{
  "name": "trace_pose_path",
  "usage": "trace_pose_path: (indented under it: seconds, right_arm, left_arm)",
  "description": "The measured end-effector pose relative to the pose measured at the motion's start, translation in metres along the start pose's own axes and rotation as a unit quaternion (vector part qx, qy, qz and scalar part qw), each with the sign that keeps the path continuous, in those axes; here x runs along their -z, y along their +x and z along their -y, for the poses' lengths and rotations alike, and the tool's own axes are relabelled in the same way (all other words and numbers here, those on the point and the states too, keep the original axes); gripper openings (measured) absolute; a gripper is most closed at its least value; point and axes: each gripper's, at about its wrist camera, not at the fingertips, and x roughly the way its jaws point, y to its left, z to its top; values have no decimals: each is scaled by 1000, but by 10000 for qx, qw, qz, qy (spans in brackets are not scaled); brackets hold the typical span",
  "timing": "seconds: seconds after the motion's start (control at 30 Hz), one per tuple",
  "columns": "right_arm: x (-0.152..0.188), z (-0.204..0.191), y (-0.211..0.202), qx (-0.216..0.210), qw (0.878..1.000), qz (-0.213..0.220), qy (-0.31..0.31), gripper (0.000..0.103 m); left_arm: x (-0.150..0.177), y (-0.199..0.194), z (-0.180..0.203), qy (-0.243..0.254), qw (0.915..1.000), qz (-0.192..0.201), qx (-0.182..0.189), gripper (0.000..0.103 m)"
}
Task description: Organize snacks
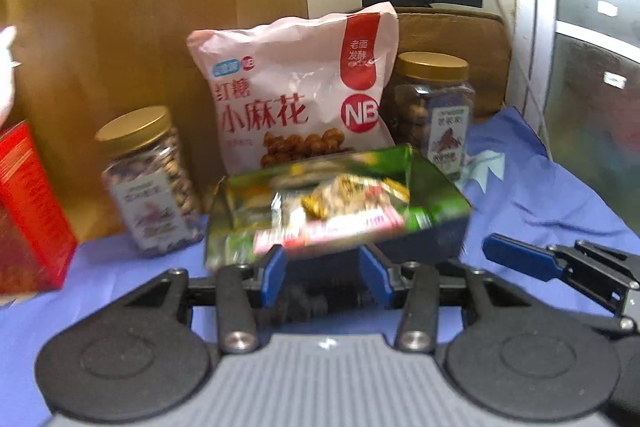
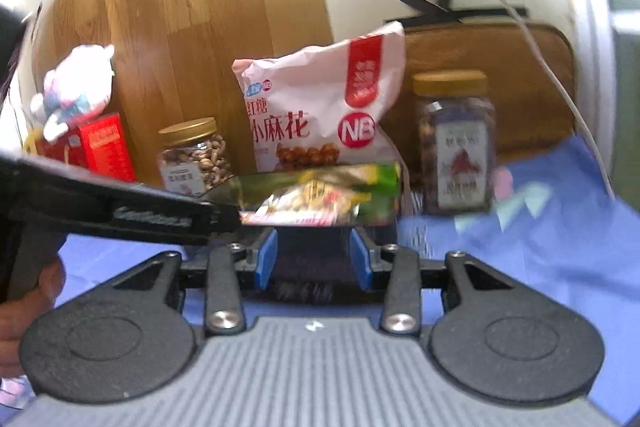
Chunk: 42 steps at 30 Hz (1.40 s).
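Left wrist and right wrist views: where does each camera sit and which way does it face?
Left wrist view: sits on the left tongs, facing forward over the green snack box toward the pink bag; the right tongs enter from the right.
Right wrist view: sits on the right tongs, facing the same box and bag; the left tongs' body and a hand show at left.
Both share the box, bag, two gold-lidded jars and blue cloth.
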Motion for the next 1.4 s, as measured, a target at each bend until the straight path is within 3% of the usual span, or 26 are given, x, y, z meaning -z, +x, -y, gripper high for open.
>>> trace_pose_path:
  seconds: [0.13, 0.4, 0.47, 0.5, 0.6, 0.67, 0.77, 1.07, 1.2, 1.4]
  right_arm:
    - [24, -1, -33, -121, 9984, -141, 536, 52]
    - [55, -22, -78, -211, 9958, -465, 763, 58]
    - [58, -25, -87, -195, 9951, -474, 848, 68]
    - [58, -26, -91, -182, 9947, -446, 911, 74]
    - [60, -28, -103, -167, 9940, -345, 1021, 75]
    - [60, -29, -110, -172, 9937, -288, 1065, 75]
    - [56, -31, -120, -242, 9931, -148, 1138, 75]
    - [57, -46, -132, -398, 9937, -4, 1047, 78]
    - [58, -47, -129, -465, 9930, -38, 1086, 79]
    - [61, -42, -127, -436, 9925, -37, 1144, 79]
  left_arm:
    - [34, -32, -2, -168, 9998, -118, -48, 48]
    - [93, -71, -3, -320, 9989, -299, -134, 56]
    - [104, -79, -2, -306, 9990, -309, -135, 59]
    - [108, -83, -2, -312, 9989, -311, -135, 64]
    - [120, -93, -1, -328, 9989, -297, -127, 78]
    - [127, -98, -1, -326, 9989, -323, -101, 81]
    - [136, -104, -1, -377, 9985, -397, -20, 102]
    - [151, -108, 7, -234, 9961, -843, -77, 103]
    - [151, -108, 11, -41, 9970, -713, -309, 103]
    - [149, -105, 9, -68, 9974, -616, -358, 103]
